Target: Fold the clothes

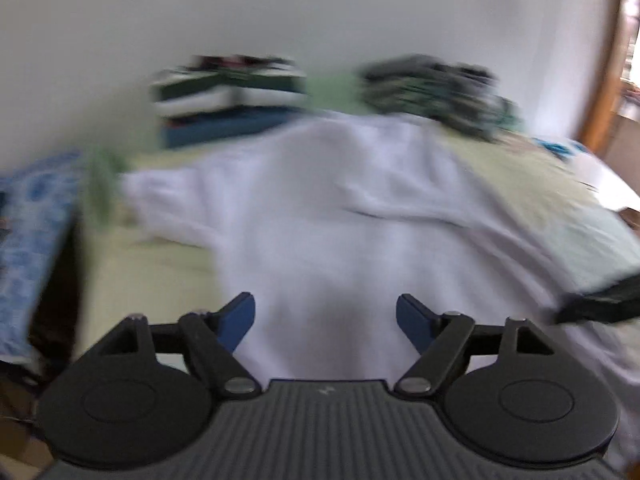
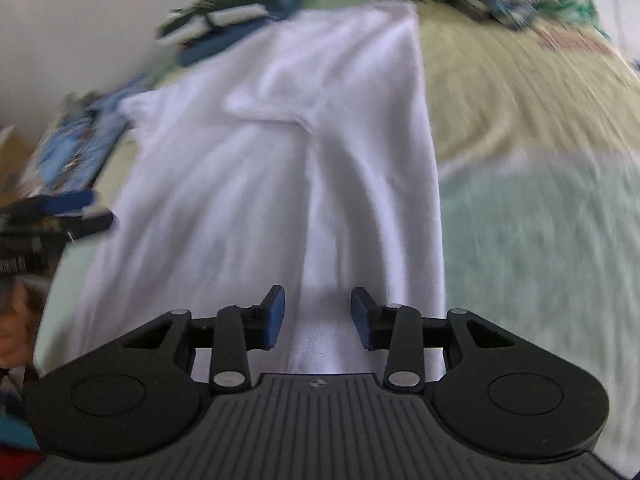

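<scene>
A white garment [image 1: 340,216] lies spread on a pale green bed [image 1: 152,264], one sleeve out to the left. In the right wrist view the white garment [image 2: 280,184] runs away from me with its right side folded over. My left gripper [image 1: 325,320] is open and empty just above the garment's near part. My right gripper [image 2: 318,316] is open and empty over the garment's near hem. The other gripper shows as a dark shape at the right edge of the left wrist view [image 1: 600,304] and at the left edge of the right wrist view [image 2: 52,224]. Both views are motion-blurred.
A stack of folded clothes [image 1: 228,96] stands at the back left by the white wall. A heap of dark green patterned clothes [image 1: 436,92] lies at the back right. A blue patterned cloth [image 1: 32,240] hangs at the bed's left edge. The bed [image 2: 540,200] extends to the right.
</scene>
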Available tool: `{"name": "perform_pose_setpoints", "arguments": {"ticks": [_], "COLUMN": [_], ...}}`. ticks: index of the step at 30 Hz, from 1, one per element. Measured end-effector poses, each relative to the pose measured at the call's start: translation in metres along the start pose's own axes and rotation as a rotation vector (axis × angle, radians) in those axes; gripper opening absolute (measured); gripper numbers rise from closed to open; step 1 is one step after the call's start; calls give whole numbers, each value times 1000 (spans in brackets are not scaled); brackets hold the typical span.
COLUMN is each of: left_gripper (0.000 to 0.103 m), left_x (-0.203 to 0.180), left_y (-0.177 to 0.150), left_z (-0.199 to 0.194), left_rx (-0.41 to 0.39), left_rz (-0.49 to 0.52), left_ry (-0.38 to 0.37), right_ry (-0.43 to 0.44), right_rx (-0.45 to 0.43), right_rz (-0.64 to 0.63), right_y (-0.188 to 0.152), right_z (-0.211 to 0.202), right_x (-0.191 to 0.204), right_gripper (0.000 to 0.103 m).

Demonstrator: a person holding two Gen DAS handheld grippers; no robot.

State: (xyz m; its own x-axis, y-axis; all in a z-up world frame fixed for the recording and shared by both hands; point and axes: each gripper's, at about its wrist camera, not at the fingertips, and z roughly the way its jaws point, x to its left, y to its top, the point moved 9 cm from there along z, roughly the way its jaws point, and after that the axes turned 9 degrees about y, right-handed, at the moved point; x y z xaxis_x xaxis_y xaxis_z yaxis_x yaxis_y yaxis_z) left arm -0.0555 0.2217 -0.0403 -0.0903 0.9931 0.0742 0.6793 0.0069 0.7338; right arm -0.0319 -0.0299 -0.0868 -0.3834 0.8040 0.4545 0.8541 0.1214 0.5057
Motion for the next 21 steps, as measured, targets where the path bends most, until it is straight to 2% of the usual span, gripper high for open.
{"name": "perform_pose_setpoints", "arguments": {"ticks": [2,5,6,9,12,13,14,15,17,18,21], "left_gripper": [79,84,89,91,91,95,95,90,49,21,10], "left_x": [33,69,76,91,91,91,91,90,88,88,92], "left_y": [11,25,30,37,34,34,34,34,37,37,32], "left_z": [19,50,60,87,106,111,114,116,122,127,131], "left_rx": [5,33,41,101,152,150,145,140,134,136,120], "left_rz": [-53,-209,-274,-461,-585,-620,-641,-644,-634,-640,-684], "left_ry": [30,-2,-30,-81,-65,-65,-60,-53,-40,-37,-25], "right_ry": [2,38,37,28,63,75,87,100,134,151,217], "right_rx": [-27,-62,-60,-61,-89,-97,-104,-112,-108,-105,-79], "right_rz": [64,77,19,-182,-294,-319,-342,-364,-404,-423,-456], "right_y": [4,21,33,79,131,148,164,181,208,221,240], "right_z": [2,11,16,33,41,45,49,54,71,80,112], "right_x": [0,15,25,62,92,104,116,128,153,166,202], "right_gripper": [40,39,39,39,41,45,49,50,51,52,53]}}
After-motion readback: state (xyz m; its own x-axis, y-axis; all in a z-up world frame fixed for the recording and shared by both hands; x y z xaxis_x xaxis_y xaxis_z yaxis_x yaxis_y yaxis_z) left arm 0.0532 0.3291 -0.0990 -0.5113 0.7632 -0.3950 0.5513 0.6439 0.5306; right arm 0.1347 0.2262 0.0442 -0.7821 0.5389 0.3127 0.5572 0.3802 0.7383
